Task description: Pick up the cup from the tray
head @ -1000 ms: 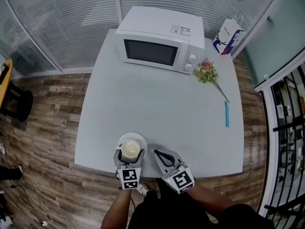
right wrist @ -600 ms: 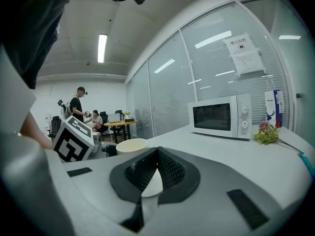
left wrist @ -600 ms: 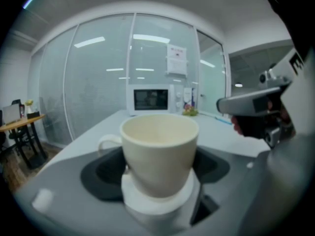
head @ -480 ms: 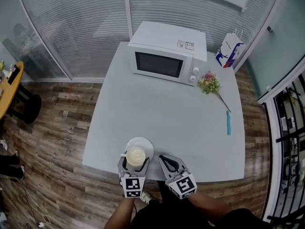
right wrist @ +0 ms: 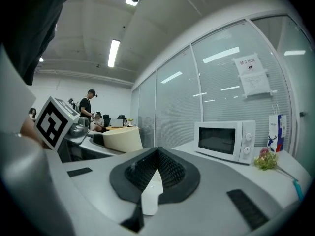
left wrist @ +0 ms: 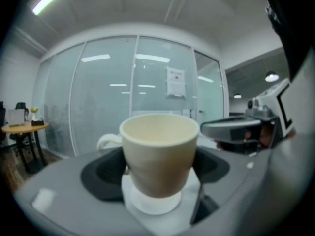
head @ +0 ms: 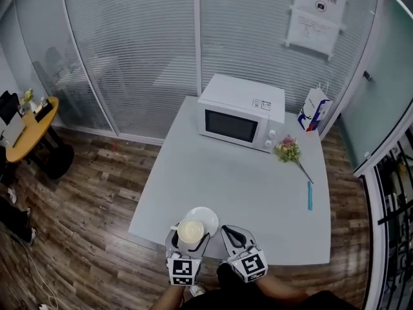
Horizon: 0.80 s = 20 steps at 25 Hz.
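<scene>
A cream cup (head: 190, 230) with a handle is held in my left gripper (head: 190, 235), whose jaws are shut on its sides. It hangs above the near-left rim of the round white tray (head: 209, 217), which lies at the table's front edge. In the left gripper view the cup (left wrist: 158, 151) stands upright between the dark pads (left wrist: 106, 173), high up with the glass wall behind it. My right gripper (head: 230, 232) is just right of the tray, shut and empty. In the right gripper view the right gripper (right wrist: 156, 168) has its ribbed pads pressed together, and the cup (right wrist: 122, 140) shows at the left.
On the grey table (head: 258, 192) stand a white microwave (head: 242, 121), a small flower bunch (head: 288, 151), a blue pen (head: 310, 196) and a paper bag (head: 313, 117) at the far right. Glass walls lie behind. A round wooden table (head: 26, 128) is far left.
The cup, held in the left gripper, has come up off the middle of the tray toward the near-left. The head view has risen and pulled back. The right gripper stays shut.
</scene>
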{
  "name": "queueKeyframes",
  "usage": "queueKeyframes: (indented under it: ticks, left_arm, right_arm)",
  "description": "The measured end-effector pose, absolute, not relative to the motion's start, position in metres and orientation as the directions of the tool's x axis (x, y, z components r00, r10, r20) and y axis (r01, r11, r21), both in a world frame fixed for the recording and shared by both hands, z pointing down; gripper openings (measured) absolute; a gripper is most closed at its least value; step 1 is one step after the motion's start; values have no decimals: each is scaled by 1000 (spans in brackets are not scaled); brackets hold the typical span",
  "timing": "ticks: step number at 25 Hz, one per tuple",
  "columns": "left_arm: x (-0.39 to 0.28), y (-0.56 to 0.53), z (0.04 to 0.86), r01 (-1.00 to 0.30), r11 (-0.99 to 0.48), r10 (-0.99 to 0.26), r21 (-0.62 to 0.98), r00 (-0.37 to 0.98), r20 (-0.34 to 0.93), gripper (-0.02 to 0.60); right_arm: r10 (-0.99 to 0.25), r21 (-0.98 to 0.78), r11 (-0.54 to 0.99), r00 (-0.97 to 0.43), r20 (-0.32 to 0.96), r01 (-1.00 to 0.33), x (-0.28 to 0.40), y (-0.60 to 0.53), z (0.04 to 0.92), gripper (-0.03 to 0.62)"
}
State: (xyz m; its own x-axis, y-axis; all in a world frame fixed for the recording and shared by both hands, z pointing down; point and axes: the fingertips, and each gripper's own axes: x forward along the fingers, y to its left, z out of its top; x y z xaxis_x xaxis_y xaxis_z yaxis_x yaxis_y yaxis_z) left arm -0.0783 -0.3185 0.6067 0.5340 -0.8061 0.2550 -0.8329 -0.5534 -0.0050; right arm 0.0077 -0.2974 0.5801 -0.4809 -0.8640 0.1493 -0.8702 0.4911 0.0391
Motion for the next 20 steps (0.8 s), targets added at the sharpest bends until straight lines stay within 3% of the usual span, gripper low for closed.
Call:
queueKeyframes:
  ticks: [20]
  left_arm:
    - [-123, -293, 546, -854, -518, -851, -51, 508, 135, 419]
  right_arm:
    - [-888, 165, 457, -458, 34, -874, -20, -281, 514, 3]
